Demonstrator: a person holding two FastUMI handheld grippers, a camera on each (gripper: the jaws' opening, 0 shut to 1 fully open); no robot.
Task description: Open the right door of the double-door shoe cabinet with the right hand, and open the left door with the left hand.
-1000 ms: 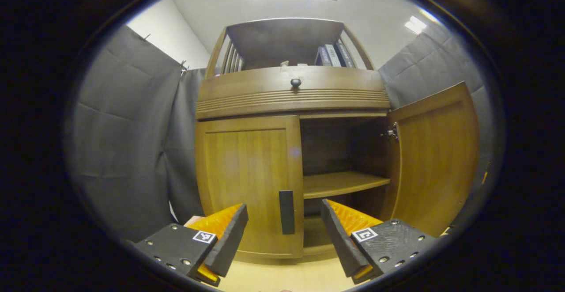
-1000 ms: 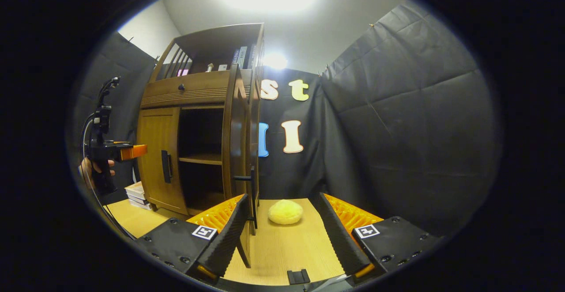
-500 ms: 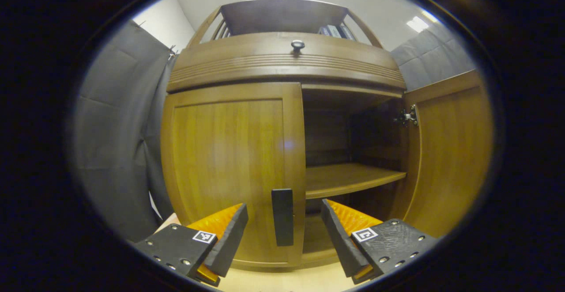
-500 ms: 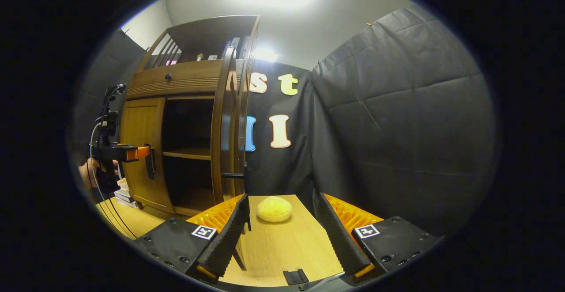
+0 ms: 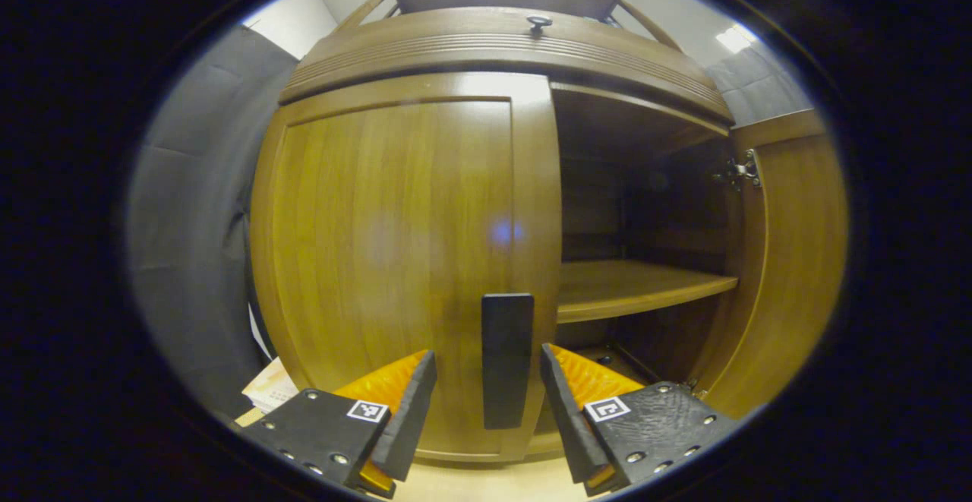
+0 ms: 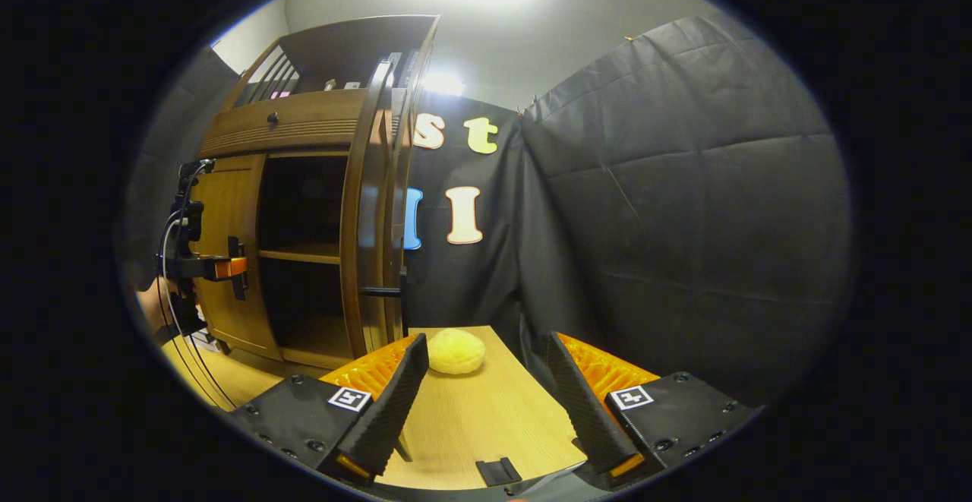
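The left door [image 5: 395,259] stands closed; its black handle [image 5: 506,360] sits between the left gripper [image 5: 486,403]'s parted jaws, untouched. Rigid, hinged wood, likely light: grip that handle. The right door [image 5: 790,274] stands open, and the right gripper [image 6: 486,399]'s jaws are apart and empty.

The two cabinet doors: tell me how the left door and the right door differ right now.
The left door is shut flat against the cabinet; the right door stands swung wide open, its inner face and hinge showing. The left door's black handle lies between the open jaws of the left gripper; the right door's handle is free, away from the right gripper. Both are the same brown wood.
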